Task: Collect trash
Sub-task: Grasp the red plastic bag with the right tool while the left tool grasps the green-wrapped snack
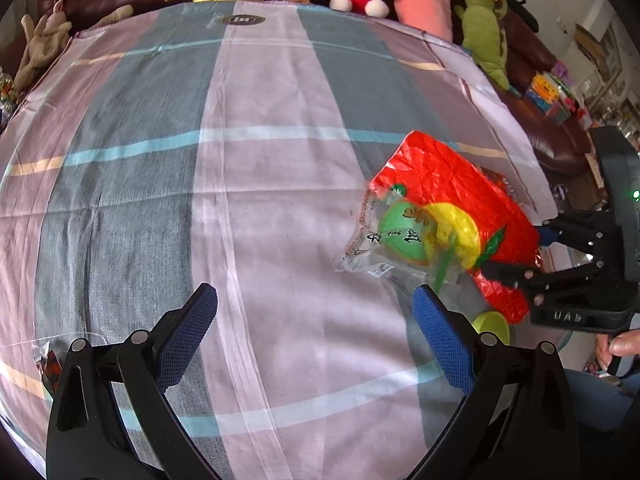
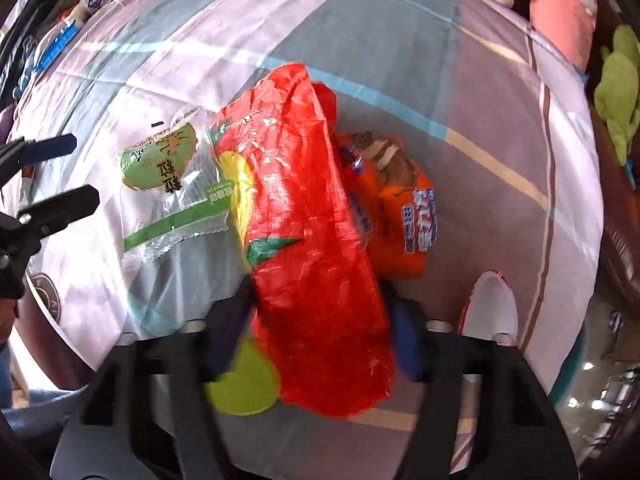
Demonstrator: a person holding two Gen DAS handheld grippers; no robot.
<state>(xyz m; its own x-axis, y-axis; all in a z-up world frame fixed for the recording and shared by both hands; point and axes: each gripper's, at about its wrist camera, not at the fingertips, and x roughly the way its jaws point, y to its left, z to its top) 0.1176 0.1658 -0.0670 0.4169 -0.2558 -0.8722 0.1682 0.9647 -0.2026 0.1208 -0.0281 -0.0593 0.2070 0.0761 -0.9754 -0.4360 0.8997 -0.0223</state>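
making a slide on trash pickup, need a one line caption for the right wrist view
Right gripper closed around a crinkled red plastic bag on a striped tablecloth, beside a clear green-printed wrapper.

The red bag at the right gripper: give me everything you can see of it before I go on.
The red bag is thin, crinkled, glossy plastic with a yellow and green print at one edge. It lies lengthwise on the striped cloth, partly over a clear wrapper and an orange packet. Its near end sits between the fingers of the right gripper, which look closed on it. The left gripper is open and clear of it.
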